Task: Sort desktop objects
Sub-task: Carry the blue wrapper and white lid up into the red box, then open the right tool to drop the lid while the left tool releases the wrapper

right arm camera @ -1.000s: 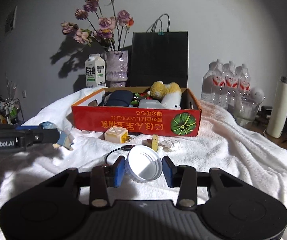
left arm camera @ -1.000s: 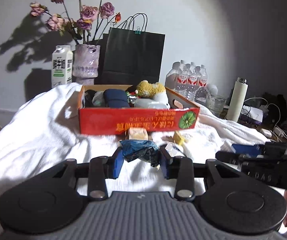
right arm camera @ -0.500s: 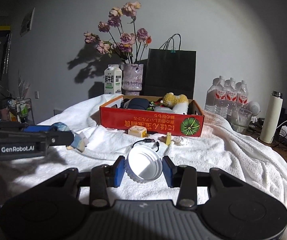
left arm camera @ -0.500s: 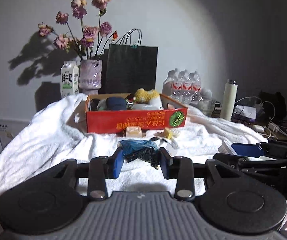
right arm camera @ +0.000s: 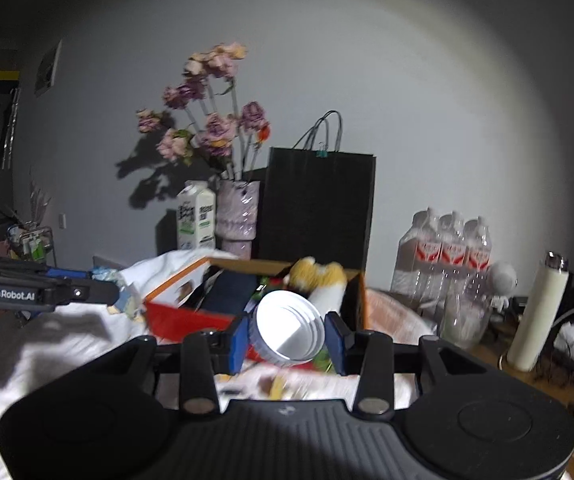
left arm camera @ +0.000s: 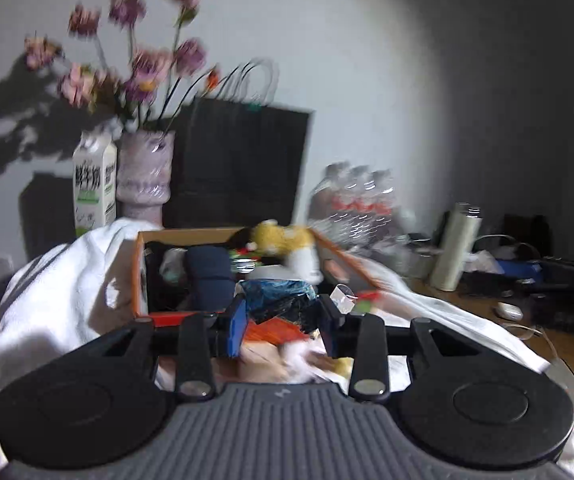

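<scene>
My left gripper [left arm camera: 283, 326] is shut on a crumpled blue and black plastic bag [left arm camera: 279, 302], held up just in front of the red cardboard box [left arm camera: 139, 272]. My right gripper [right arm camera: 289, 338] is shut on a white round lid [right arm camera: 289, 330], raised before the same box [right arm camera: 175, 314]. The box holds a dark blue pouch [left arm camera: 209, 280], a yellow and white plush toy [left arm camera: 287, 238] and other small items. In the right wrist view the left gripper [right arm camera: 121, 294] shows at the left edge with the bag in it. Both views are blurred.
A white cloth [left arm camera: 67, 292] covers the table. Behind the box stand a milk carton [left arm camera: 94, 184], a vase of flowers [left arm camera: 145, 184] and a black paper bag [left arm camera: 243, 164]. Water bottles [right arm camera: 443, 256], a white flask [right arm camera: 537, 312] and cables lie to the right.
Both grippers have risen and come closer to the red box, each keeping its grip. The box's open top now shows more from above, and its front face is mostly hidden.
</scene>
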Demonstrator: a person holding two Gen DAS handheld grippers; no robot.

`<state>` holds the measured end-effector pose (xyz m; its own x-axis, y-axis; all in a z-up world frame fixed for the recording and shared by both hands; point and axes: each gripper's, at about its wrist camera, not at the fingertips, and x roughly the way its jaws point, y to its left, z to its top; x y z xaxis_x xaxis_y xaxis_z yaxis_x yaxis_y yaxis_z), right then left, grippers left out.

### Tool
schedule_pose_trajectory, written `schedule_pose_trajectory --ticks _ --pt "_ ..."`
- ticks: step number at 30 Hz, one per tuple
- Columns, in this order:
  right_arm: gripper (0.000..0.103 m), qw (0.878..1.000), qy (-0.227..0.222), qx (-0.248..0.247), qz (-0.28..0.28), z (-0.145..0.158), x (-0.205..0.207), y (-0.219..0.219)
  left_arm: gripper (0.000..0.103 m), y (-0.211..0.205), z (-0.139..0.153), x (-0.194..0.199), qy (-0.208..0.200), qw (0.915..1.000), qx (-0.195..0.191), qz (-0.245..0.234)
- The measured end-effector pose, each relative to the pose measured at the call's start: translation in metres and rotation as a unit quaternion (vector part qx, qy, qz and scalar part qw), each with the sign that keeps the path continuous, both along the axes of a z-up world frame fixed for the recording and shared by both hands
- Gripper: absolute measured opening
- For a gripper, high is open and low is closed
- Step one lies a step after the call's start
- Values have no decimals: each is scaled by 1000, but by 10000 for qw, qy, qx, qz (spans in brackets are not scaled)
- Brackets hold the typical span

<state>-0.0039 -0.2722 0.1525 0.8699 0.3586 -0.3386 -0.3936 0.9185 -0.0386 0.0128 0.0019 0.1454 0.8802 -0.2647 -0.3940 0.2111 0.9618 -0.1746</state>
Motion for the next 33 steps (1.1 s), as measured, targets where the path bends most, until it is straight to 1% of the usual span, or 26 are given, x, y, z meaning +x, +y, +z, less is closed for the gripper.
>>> schedule_pose_trajectory --ticks 1,2,3,4,5,7,8,10,11,12,14,16,17,18,19,20,21,24,27,28,29,31,33 --pt "39 9999 118 26 30 4 23 -2 37 7 1 22 183 9998 -50 75" --pt "39 9994 336 35 78 6 49 -2 37 13 0 44 374 9992 -51 129" --pt "39 9978 645 88 132 7 76 -2 37 18 -2 65 530 9986 41 77" --pt "39 9953 933 248 102 6 105 -3 37 24 -6 84 660 9974 167 214" --pt "39 9915 1251 357 79 3 132 -3 37 29 -10 105 851 9951 290 405" --pt "39 9820 1846 395 7 -8 181 3 37 39 -21 143 1300 9902 338 369" --pt "39 9784 2045 295 -51 -15 201 10 37 42 -28 159 1520 9863 377 515" --pt "39 9701 2421 -51 -135 -33 234 27 38 41 -39 182 1842 9798 604 492" --pt "39 9657 2584 -188 -147 -42 247 35 41 40 -44 190 1951 9772 674 499" --pt "39 9620 2701 -345 -197 -51 257 43 46 38 -47 197 2051 9743 765 538" --pt "39 9584 2749 -679 -349 -64 273 55 51 40 -49 205 2094 9724 788 663" --pt "40 9539 2853 -807 -457 -71 283 63 66 40 -49 208 2133 9714 795 670" --pt "43 9517 2942 -748 -466 -73 288 64 79 41 -47 210 2162 9716 737 613" --pt "52 9503 3010 -640 -475 -73 292 63 81 42 -43 212 2160 9722 703 563" --pt "57 9510 3004 -532 -499 -71 294 63 81 40 -40 215 2126 9727 734 568" --pt "59 9524 2970 -458 -515 -68 294 63 86 39 -36 218 2085 9729 798 599" --pt "63 9531 2946 -439 -530 -66 296 64 93 38 -32 221 2056 9731 830 628" --pt "64 9577 2787 -388 -595 -54 303 70 98 37 -20 237 2014 9744 633 772" --pt "74 9627 2587 -319 -718 -44 310 77 101 35 -13 248 2057 9717 499 1051" --pt "74 9637 2539 -318 -766 -42 310 79 102 34 -11 250 2061 9706 481 1146" --pt "74 9642 2513 -329 -775 -42 310 81 102 33 -11 249 2074 9692 484 1240" --pt "74 9650 2498 -306 -738 -42 303 82 103 33 -12 241 2004 9688 499 1370" --pt "75 9670 2477 -233 -542 -42 292 80 103 31 -15 229 1909 9683 780 1407"
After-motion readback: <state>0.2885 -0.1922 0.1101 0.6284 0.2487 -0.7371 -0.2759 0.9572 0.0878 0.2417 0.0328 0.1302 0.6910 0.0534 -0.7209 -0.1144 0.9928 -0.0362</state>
